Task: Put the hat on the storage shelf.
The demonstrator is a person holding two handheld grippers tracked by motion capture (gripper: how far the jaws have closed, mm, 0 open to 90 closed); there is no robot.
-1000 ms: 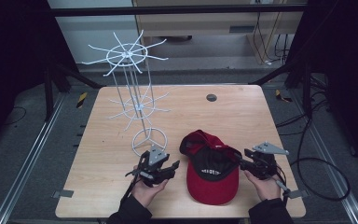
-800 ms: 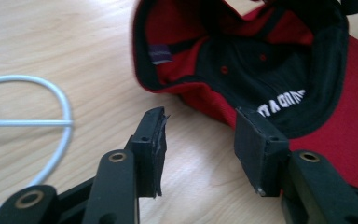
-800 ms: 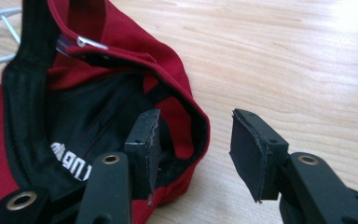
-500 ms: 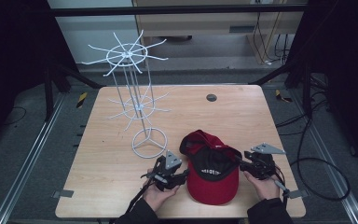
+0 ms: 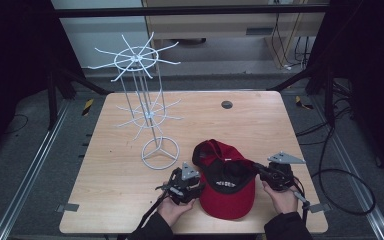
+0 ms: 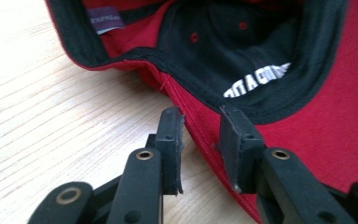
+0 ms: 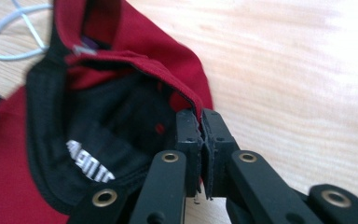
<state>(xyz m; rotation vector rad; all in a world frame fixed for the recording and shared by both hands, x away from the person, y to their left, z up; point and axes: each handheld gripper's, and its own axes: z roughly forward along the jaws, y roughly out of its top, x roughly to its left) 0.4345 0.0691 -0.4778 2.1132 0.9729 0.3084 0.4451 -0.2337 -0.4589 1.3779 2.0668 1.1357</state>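
Cap (image 5: 228, 192), red, black-lined: upside down on the table's (image 5: 260, 125) near edge, beside wire rack (image 5: 147, 112). Judged light, soft, floppy crown; stiffer brim; best held at the rim. Right gripper (image 7: 200, 122) clenched on rim. Left gripper (image 6: 200, 122) closing, jaws straddling opposite rim, not yet pressing.

Right gripper (image 7: 200, 116) clamped tight, left gripper (image 6: 200, 126) closing, still parted.

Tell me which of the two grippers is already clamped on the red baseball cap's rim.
The right gripper: its jaws pinch the red baseball cap's rim. The left gripper's jaws straddle the rim with gaps.
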